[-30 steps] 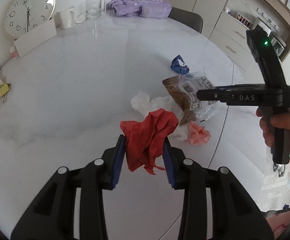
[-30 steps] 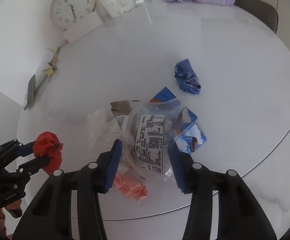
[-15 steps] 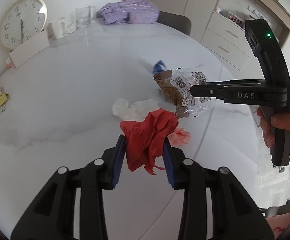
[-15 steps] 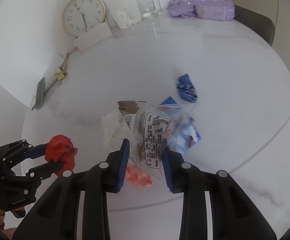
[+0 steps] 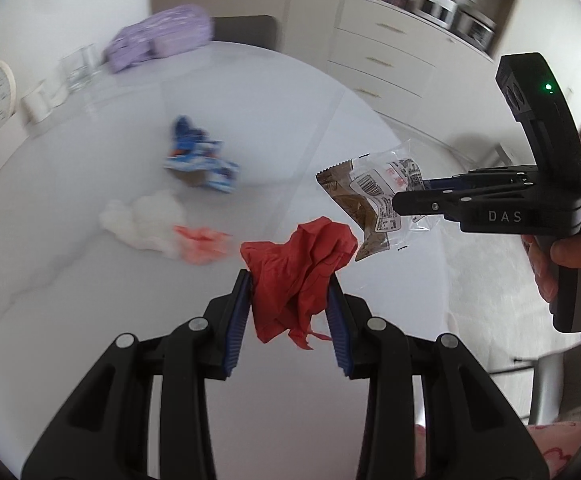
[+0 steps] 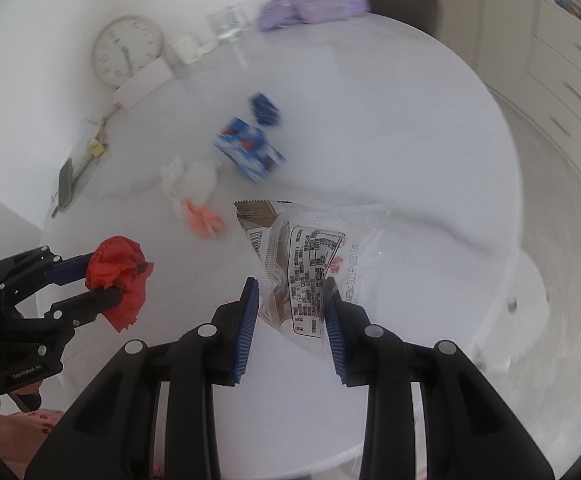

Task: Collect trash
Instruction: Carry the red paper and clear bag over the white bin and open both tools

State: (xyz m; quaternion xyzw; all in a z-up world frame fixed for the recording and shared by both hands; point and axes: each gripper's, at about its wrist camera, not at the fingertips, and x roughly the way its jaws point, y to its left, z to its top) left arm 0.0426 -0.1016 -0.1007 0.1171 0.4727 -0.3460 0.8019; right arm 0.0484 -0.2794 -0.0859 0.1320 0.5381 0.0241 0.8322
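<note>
Above the marble table (image 6: 390, 128), both fingers pinch trash: crumpled red paper (image 5: 302, 276), crinkly clear wrapper (image 6: 306, 276)

On the surface (image 6: 370, 128) the tissue wad (image 6: 194, 178) lies left of the carton (image 6: 250, 152), a small crumple (image 6: 204, 220) just before the tissue, with clock (image 6: 126, 56), glasses (image 6: 230, 24) and bag (image 6: 314, 0) along the far edge (bag rightmost).

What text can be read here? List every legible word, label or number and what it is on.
"DAS": side of the right gripper.
"GenRobot.AI": body of the left gripper.
Clear snack wrapper: printed label and barcode, too small to read.
Clock: numerals too blurred.
Blue wrapper: blurred.
</note>
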